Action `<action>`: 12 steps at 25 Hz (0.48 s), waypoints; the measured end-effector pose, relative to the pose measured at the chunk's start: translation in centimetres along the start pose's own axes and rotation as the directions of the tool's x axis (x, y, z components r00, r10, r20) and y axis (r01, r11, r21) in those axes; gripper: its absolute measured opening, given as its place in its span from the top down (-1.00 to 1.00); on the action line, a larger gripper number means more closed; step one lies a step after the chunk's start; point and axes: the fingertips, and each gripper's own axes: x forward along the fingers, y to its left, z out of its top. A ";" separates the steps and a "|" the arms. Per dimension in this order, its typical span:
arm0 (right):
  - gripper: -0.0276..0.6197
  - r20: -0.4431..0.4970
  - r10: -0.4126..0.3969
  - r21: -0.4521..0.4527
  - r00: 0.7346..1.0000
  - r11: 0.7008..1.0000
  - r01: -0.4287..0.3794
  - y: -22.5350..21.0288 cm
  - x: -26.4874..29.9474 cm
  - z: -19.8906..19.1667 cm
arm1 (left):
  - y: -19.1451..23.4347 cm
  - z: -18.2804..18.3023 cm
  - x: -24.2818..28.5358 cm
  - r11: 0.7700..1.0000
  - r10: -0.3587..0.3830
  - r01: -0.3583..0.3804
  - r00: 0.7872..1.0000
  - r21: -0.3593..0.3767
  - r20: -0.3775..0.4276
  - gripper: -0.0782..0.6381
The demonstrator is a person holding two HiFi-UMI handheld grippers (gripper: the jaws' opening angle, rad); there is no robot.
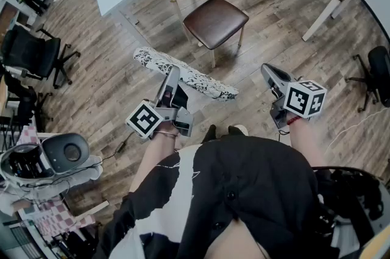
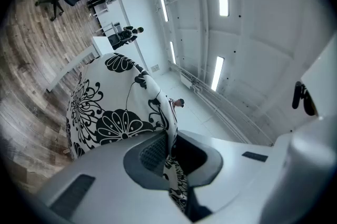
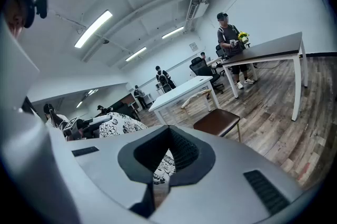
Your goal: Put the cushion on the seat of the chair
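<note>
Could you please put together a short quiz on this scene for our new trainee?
1. True or false: the cushion already lies on the chair.
2. Which gripper grips the cushion? A: the left one. B: the right one. C: both.
3. Fill in: the chair's padded top is dark ___ in colour.

Key:
1. False. The cushion is held up in the air, short of the chair.
2. A. The left gripper is shut on the cushion's edge.
3. Brown.
</note>
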 end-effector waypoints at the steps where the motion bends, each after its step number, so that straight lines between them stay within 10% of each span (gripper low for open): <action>1: 0.87 0.000 0.001 -0.003 1.000 1.000 -0.001 0.0 0.0 0.1 | 0.0 -0.1 0.0 1.000 0.003 -0.003 1.000 -0.008 0.002 0.71; 12: 0.87 -0.018 0.011 -0.020 1.000 1.000 -0.011 0.3 0.0 0.1 | 0.1 0.2 -0.2 1.000 0.011 -0.011 1.000 -0.005 0.016 0.71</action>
